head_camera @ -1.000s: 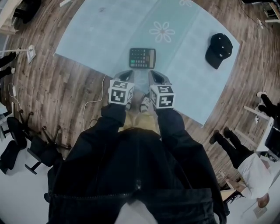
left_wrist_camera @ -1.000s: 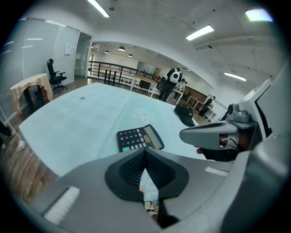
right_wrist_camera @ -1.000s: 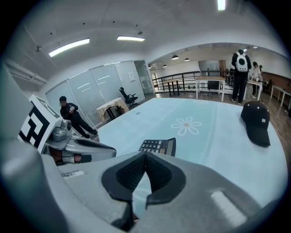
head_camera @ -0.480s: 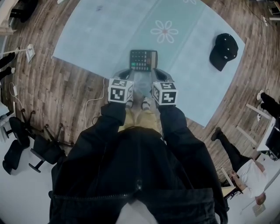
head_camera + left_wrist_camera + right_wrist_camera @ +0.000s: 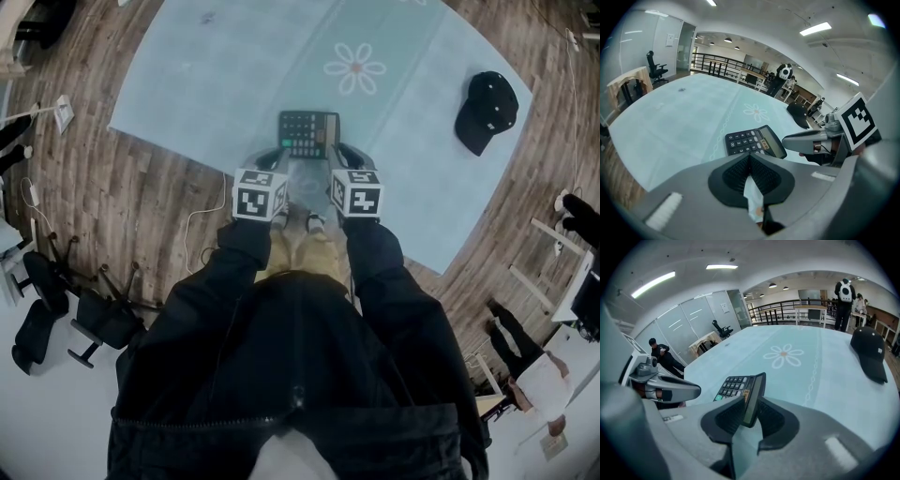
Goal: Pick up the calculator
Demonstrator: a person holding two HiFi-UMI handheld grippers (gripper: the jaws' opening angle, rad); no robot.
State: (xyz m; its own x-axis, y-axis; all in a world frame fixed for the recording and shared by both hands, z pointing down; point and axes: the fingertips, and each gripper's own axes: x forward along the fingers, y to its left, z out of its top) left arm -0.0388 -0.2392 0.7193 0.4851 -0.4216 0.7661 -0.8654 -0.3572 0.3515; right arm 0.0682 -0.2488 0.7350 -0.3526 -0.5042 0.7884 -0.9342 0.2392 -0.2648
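My right tool, jaws just opening, straddles without gripping the display end of the black rectangular calculator lying crosswise by the pale blue floor mat's near edge, while my left tool is closed and empty.

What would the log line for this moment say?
right tongs: just opened, around calculator edge | left tongs: shut | calculator: on mat

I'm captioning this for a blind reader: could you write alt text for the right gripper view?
The right gripper, its jaws having just been opening, straddles the display end of a black calculator on a pale blue mat, without gripping it. A black cap lies at right; the left gripper shows at left.
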